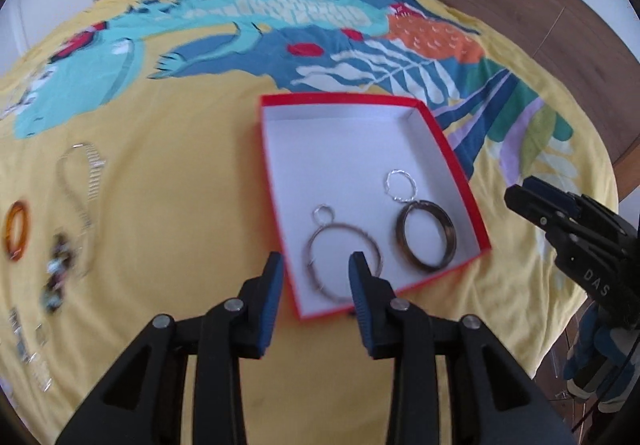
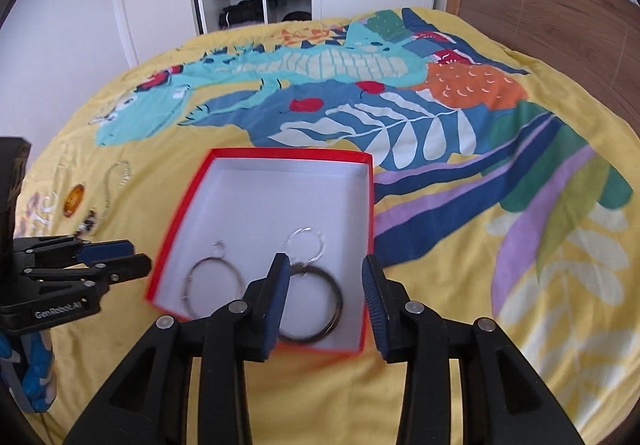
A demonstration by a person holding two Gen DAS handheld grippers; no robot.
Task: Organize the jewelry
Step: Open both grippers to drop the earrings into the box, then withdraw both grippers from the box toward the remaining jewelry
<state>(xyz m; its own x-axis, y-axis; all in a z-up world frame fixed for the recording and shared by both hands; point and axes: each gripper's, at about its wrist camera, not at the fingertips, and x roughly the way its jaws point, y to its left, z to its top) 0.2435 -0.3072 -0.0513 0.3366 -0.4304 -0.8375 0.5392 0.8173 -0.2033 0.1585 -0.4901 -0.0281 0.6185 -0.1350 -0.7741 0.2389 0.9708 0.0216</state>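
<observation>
Silver hoop point(image 1: 345, 259) thin, round | dark bangle point(image 1: 426, 236) thicker | red box point(image 1: 460, 181)

Soft, even daylight, few shadows; fisheye bends the edges into dark corners, and the scattered jewellery on the yellow patterned bedspread point(image 1: 168, 149) blurs, perhaps from motion.

Yellow bedspread point(image 1: 192, 149) (dinosaur print), red box point(image 1: 460, 181), amber ring point(image 1: 17, 231), chain point(image 1: 76, 185)
</observation>
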